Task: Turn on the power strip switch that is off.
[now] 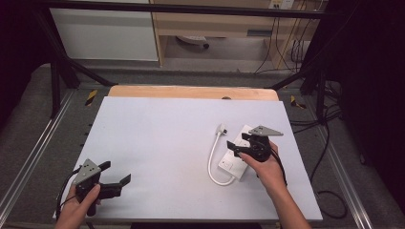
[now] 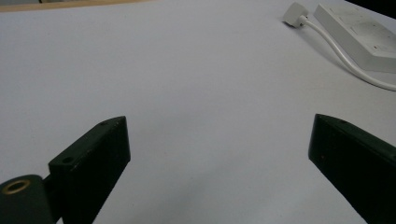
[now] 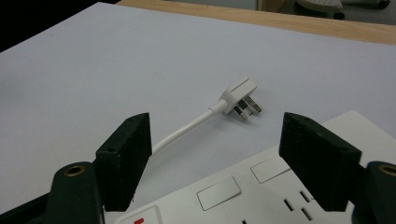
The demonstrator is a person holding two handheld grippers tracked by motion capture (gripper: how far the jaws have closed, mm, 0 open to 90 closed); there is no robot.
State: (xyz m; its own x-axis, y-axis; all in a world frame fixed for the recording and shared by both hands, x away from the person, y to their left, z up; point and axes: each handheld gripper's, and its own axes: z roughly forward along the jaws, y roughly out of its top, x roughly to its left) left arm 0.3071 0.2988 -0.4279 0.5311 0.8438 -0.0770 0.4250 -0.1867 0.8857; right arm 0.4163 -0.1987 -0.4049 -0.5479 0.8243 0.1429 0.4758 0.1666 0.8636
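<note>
- overhead, on the high view, a white power strip [image 1: 237, 156] lies on the right side of the white table [image 1: 157, 143], its short cable [image 1: 213, 162] looping out to the left and ending in a plug [image 1: 221, 128] that rests on the table, not plugged in. the right gripper [image 1: 239, 147] hovers over the strip, jaws apart and gripping nothing. the left gripper [image 1: 114, 176] sits well apart near the front left edge, jaws spread and empty.
- next, the left gripper view: both black jaws stand wide over bare table, with the plug [image 2: 295, 11] and the power strip [image 2: 362, 39] far off at the upper right.
- finally, the right gripper view: the jaws straddle the strip's end just above its switches, released, pads touching nothing; the plug [image 3: 241, 99] lies beyond, prongs showing, close to the strip [image 3: 261, 196].
- judged step: the strip looks freshly set down or about to be taken, with the plug the likely target.
- the next move probably calls for reaching forward to the plug, closing on its flat body, and turning the prongs toward a socket.
</note>
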